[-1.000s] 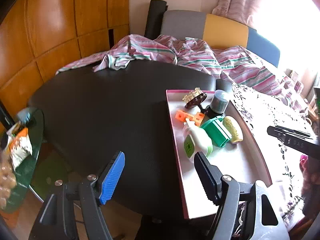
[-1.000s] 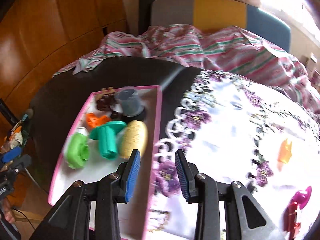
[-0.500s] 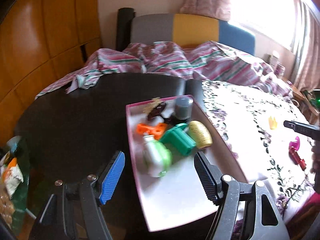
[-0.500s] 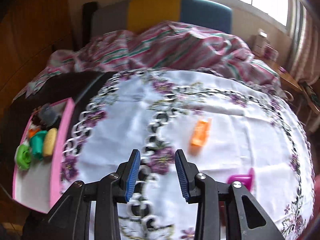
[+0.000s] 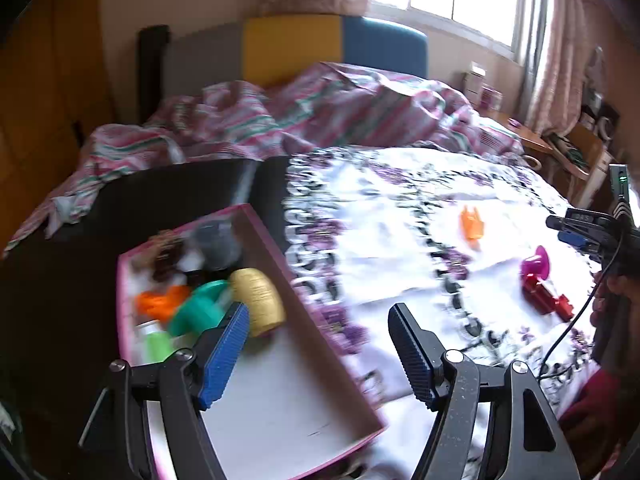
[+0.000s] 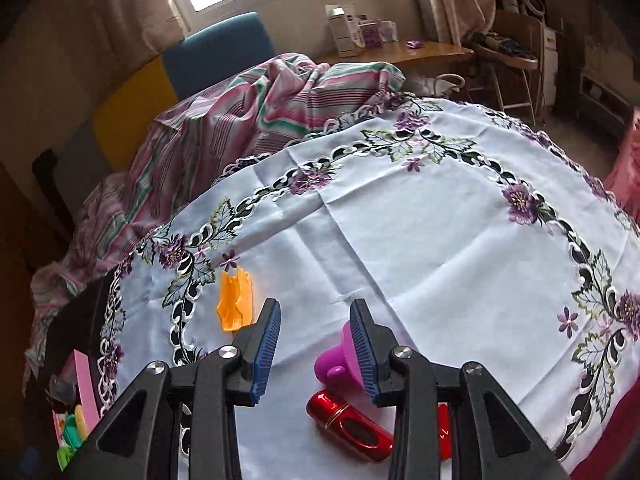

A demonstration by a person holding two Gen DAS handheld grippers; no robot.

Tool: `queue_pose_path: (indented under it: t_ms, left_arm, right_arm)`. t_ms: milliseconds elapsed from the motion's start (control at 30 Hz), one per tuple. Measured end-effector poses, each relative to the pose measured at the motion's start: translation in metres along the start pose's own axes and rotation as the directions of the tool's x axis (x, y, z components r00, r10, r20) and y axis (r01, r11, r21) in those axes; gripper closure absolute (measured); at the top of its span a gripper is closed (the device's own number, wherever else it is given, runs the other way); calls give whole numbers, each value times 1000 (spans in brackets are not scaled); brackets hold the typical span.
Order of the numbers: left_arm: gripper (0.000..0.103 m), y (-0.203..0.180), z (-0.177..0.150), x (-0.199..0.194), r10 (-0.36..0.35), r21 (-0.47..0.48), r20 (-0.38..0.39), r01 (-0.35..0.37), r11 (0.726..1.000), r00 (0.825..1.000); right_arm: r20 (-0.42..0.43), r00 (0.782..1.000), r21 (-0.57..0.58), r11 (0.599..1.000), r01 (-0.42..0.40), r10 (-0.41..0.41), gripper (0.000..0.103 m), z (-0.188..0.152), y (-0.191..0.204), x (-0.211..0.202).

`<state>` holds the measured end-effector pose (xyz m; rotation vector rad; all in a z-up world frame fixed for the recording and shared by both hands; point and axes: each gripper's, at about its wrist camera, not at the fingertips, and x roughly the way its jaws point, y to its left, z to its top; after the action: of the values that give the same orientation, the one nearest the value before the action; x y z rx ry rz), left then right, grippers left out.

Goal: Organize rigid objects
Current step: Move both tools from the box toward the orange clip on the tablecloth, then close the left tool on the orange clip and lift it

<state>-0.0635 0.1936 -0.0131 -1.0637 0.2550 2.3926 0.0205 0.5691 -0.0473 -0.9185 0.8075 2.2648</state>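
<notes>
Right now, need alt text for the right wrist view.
The right gripper, jaws parted and empty, hovers over a white floral embroidered tablecloth above three loose items: an orange plastic clip, a magenta cap-like piece and a red metallic cylinder. A pink-rimmed tray shows at the left edge.

A white tablecloth (image 6: 400,240) embroidered with purple flowers and black scrollwork covers part of the dark tabletop (image 5: 60,280). On the cloth lie an orange piece (image 6: 235,300), a magenta piece (image 6: 336,356) and a glossy red cylinder (image 6: 348,424). At nine o'clock of them, the pink-rimmed tray (image 5: 260,224) holds a gold, a teal, an orange and a green item, blurred. Bedding (image 6: 248,120) at twelve o'clock is striped pink, green and white.
</notes>
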Motion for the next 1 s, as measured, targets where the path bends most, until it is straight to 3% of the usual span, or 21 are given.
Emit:
queue_pose_path:
  t_ms: [267,367,467,700,867,933,1000]
  left_arm:
    - [29,-70,25,55,-112,89,-77,118,989,991]
    - [28,-98,39,79,-169,94,-115,181,979,979]
    - [20,-128,57,107,-226,82,-142,239,967,964]
    - [20,-186,91,163,-246,130,-181,271,954,952]
    - [21,-208,102,204,-219,165,-223,258,952,950]
    - [25,-212,104,217,-208,165,-236,250,954,949]
    - [36,-218,105,227,-202,178,-242,248,952,949]
  right_arm:
    - [24,1000,151,988,-24,20,67,6,-29,-5]
    - [23,999,185,982,-38,34,67,7,-35,-4]
    - [21,999,194,980,-50,46,67,9,-36,-2]
    - [10,997,211,975,-76,75,67,10,-39,1]
    - [15,996,221,971,-90,88,67,9,-41,0]
    - [11,996,228,970,-87,87,67,9,-42,1]
    - [7,996,225,971,-83,84,67,9,-42,3]
